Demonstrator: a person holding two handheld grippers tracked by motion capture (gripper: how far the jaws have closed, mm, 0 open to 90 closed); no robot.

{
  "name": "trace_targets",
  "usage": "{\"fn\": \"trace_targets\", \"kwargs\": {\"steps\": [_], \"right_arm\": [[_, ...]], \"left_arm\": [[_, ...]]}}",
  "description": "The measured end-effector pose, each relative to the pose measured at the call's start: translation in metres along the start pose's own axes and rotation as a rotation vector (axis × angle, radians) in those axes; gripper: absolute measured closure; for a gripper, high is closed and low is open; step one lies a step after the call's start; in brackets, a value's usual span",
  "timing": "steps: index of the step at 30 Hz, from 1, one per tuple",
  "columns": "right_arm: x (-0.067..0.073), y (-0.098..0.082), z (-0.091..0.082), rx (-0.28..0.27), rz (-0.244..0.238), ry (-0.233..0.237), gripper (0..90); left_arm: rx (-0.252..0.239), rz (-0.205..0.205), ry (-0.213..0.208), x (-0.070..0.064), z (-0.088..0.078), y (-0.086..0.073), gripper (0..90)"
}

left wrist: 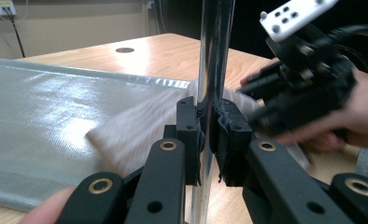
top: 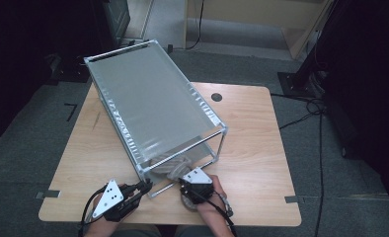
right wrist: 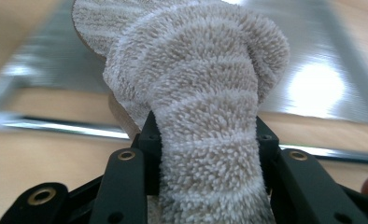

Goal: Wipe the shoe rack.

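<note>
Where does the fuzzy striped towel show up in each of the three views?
High view: towel under the rack's near end, by the right tool.
Left gripper view: pale, blurred, behind the chrome post.
Right gripper view: centre, squeezed between the jaws.
Shared landmark: the rack's silver sheet.

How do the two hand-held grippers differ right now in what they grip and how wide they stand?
The left hand-held gripper is clamped on the rack's thin metal post; the right hand-held gripper is clamped on a fluffy striped towel. The left jaws stand nearly together; the right jaws stand wider, around the thick cloth. Both work at the near end of the rack on the table.
</note>
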State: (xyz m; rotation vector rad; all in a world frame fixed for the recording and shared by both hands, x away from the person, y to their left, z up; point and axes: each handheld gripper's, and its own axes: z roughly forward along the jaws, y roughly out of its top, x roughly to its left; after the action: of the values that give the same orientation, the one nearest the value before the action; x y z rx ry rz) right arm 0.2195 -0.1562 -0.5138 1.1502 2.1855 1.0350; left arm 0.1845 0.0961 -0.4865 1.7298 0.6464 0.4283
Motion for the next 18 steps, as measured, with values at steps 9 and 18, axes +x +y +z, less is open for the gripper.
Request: {"fn": "trace_targets", "kwargs": {"steps": [9, 18], "right_arm": [[0.039, 0.002, 0.002, -0.009, -0.105, 0.156, 60.3], [0.001, -0.001, 0.001, -0.001, -0.021, 0.068, 60.5]], "left_arm": [[-0.002, -0.002, -0.002, 0.000, 0.000, 0.000, 81.9], [-0.002, -0.006, -0.006, 0.000, 0.000, 0.000, 81.9]]}}
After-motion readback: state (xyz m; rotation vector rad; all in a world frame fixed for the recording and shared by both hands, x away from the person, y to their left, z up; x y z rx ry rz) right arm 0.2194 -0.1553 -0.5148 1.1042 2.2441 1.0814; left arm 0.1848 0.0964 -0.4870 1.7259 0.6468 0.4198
